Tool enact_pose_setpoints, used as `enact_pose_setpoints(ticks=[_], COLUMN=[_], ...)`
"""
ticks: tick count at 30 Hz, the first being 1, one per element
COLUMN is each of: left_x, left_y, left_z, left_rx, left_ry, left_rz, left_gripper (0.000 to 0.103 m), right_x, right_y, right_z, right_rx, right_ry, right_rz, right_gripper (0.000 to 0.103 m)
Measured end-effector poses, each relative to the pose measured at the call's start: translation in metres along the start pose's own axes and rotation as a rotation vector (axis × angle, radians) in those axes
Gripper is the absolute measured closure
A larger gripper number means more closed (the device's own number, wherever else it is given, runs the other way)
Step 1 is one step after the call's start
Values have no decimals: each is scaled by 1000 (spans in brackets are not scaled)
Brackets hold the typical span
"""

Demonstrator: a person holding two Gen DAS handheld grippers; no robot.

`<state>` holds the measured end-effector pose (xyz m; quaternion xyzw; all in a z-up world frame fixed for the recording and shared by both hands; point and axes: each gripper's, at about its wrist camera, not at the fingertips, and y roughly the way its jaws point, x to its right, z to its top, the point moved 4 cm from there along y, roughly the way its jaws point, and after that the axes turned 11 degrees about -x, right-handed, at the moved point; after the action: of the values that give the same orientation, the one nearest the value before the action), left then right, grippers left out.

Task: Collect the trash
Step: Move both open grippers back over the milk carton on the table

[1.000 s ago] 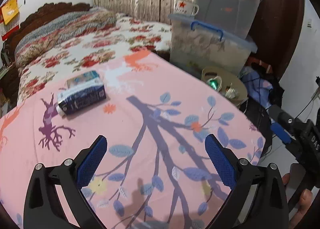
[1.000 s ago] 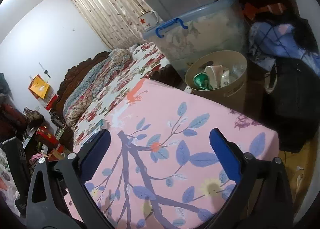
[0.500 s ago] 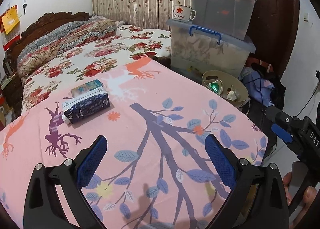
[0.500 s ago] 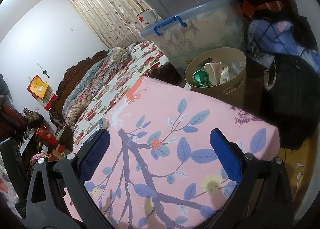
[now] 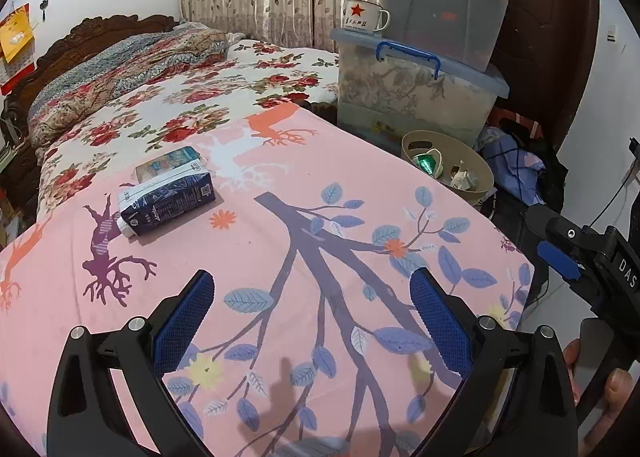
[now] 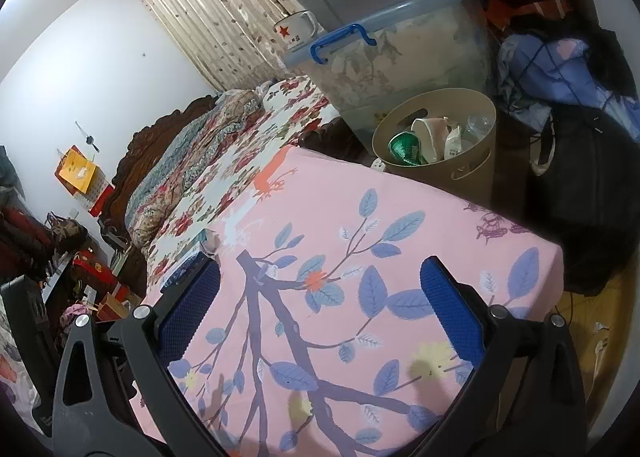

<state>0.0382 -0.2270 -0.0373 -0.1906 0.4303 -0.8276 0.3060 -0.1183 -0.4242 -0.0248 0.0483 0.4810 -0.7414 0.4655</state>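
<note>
**Rising over the bed, both grippers empty**

Lifting a little over the last second, the left gripper [image 5: 310,311] now sees more of the pink tree-print sheet [image 5: 320,185]; the navy carton [image 5: 166,203] and the pale packet [image 5: 168,163] touching its far side lie well ahead, to its left. Both the left gripper and the right gripper [image 6: 320,303] stand spread, holding nothing. The beige bin [image 6: 472,173], already holding trash, stands beside the bed. The carton looks like the next pick.
</note>
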Motion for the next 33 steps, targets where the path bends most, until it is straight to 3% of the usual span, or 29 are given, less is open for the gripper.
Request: enact_pose_setpoints(ticks=[23, 29, 33], left_x=[-14, -24, -37], left_y=[2, 12, 23], left_z=[-5, -4, 5], left_rx=[-5, -3, 11], left_ry=[-32, -28, 28], left_rz=[-42, -27, 33], left_gripper=[9, 9, 9], right_x=[-14, -16, -10], right_y=[6, 20, 30], right_z=[-4, -7, -8], right_rx=[-19, -48, -70], right_ry=[-38, -45, -34], right_rz=[-19, -25, -26], right_gripper=[4, 4, 4])
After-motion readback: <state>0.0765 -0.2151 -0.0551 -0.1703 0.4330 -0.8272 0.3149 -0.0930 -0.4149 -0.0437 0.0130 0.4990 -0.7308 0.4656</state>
